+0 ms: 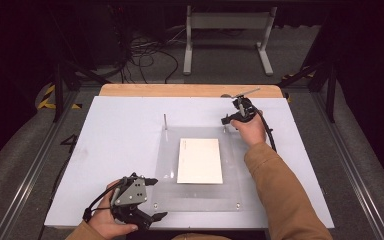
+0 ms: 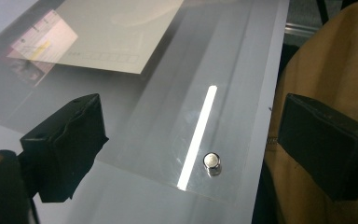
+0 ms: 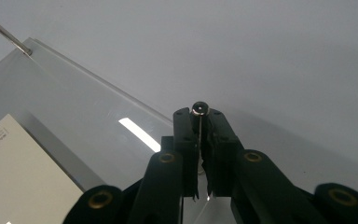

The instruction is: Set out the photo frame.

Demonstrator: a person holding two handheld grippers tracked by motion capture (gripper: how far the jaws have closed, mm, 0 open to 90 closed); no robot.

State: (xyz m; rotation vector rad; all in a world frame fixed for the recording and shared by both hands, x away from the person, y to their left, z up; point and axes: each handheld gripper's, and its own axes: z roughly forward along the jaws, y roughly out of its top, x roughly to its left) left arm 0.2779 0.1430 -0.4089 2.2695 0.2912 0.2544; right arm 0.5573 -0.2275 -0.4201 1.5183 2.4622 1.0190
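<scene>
Right gripper [image 3: 200, 140] clamped on the upright pin [image 3: 199, 108] at the clear plate's [image 1: 165, 165] one-o'clock corner, apparently seating or pulling it; left gripper [image 1: 152, 199] wide open and empty near the seven-o'clock corner. Card [image 1: 200, 160] flat at plate centre. Next, probably: hold the pin vertical, bring the left gripper to a corner stud [image 2: 212, 163].

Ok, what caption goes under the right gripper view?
Right claw shut on a thin metal pin at the clear plate's corner, white card nearby.
</scene>
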